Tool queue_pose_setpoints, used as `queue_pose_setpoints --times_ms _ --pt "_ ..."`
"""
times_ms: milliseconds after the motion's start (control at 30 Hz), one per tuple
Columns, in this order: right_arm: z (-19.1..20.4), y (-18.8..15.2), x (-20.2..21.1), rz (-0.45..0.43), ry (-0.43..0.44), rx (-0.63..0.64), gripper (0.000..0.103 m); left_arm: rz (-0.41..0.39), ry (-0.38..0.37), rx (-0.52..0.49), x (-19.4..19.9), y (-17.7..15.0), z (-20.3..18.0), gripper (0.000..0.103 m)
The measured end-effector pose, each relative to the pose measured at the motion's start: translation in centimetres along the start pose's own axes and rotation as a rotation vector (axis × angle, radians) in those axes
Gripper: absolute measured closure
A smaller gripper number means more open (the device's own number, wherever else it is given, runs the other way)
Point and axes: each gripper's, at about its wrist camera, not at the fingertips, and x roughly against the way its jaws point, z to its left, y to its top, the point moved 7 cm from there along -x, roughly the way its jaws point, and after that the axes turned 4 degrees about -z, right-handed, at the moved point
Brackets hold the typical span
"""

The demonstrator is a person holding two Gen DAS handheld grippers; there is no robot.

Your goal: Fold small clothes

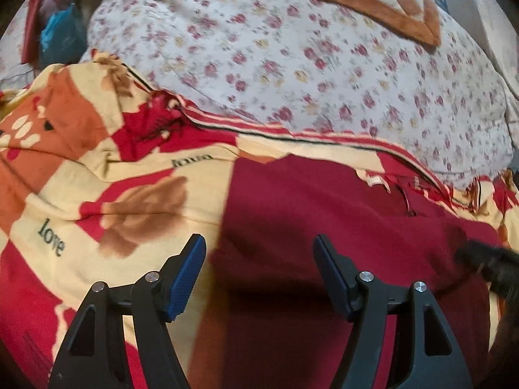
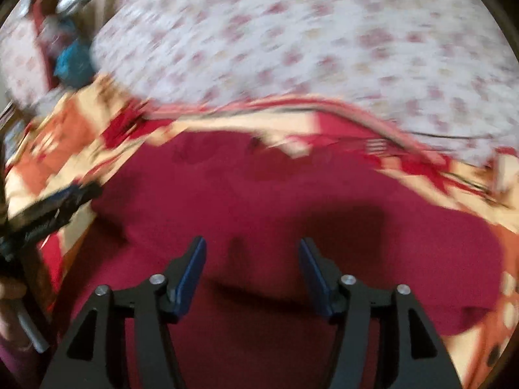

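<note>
A dark red garment (image 1: 324, 227) lies spread flat on a patterned bedsheet (image 1: 81, 178). My left gripper (image 1: 259, 246) is open and empty above the garment's left edge. In the right wrist view the same garment (image 2: 259, 194) fills the middle, blurred by motion. My right gripper (image 2: 253, 249) is open and empty above the garment's middle. The right gripper's tip shows at the right edge of the left wrist view (image 1: 486, 262). The left gripper shows at the left edge of the right wrist view (image 2: 48, 210).
A white floral quilt (image 1: 308, 64) lies bunched behind the garment. An orange and cream patchwork cushion (image 1: 373, 0) sits at the far back. A teal cloth (image 1: 61, 35) and other clutter lie at the far left.
</note>
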Motion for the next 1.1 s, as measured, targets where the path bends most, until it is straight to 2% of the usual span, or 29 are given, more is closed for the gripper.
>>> queue_pose_setpoints --times_ms 100,167,200,233,267,300,500,667,800,967,1100 --pt "-6.3 0.2 0.5 -0.017 -0.176 -0.095 0.035 0.03 0.0 -0.015 -0.9 -0.5 -0.8 0.053" --pt "-9.0 -0.3 -0.3 0.012 -0.229 -0.14 0.038 0.03 0.023 -0.043 -1.4 -0.7 -1.3 0.053" --pt "-10.1 -0.7 -1.1 0.037 -0.231 -0.163 0.044 0.031 0.03 -0.051 -1.5 -0.8 -1.4 0.053" --pt "-10.8 -1.2 -1.8 0.062 -0.221 -0.174 0.065 0.034 0.038 -0.059 -1.7 -1.0 -1.5 0.053" --pt "-11.0 -1.5 -2.5 0.083 -0.21 -0.178 0.07 0.036 0.046 -0.068 -1.9 -1.2 -1.5 0.053" --pt "-11.1 -1.6 -2.8 0.075 -0.199 -0.173 0.07 0.035 0.053 -0.076 -2.0 -1.3 -1.5 0.053" --pt "-10.6 -1.3 -2.0 0.072 -0.19 -0.17 0.068 0.036 0.076 -0.108 -2.4 -1.6 -1.6 0.053" --pt "-9.7 0.3 -0.2 0.032 -0.123 -0.173 0.052 0.036 0.072 -0.102 -2.5 -1.6 -1.5 0.053" --pt "-8.9 1.9 0.4 0.019 -0.082 -0.154 0.051 0.037 0.077 -0.108 -2.6 -1.7 -1.5 0.053" --pt "-9.6 2.6 0.1 0.031 -0.035 -0.222 0.051 0.038 0.081 -0.109 -2.8 -1.7 -1.5 0.052" --pt "-7.6 3.1 -1.8 0.05 0.043 -0.262 0.051 0.037 0.09 -0.119 -2.8 -1.8 -1.5 0.052"
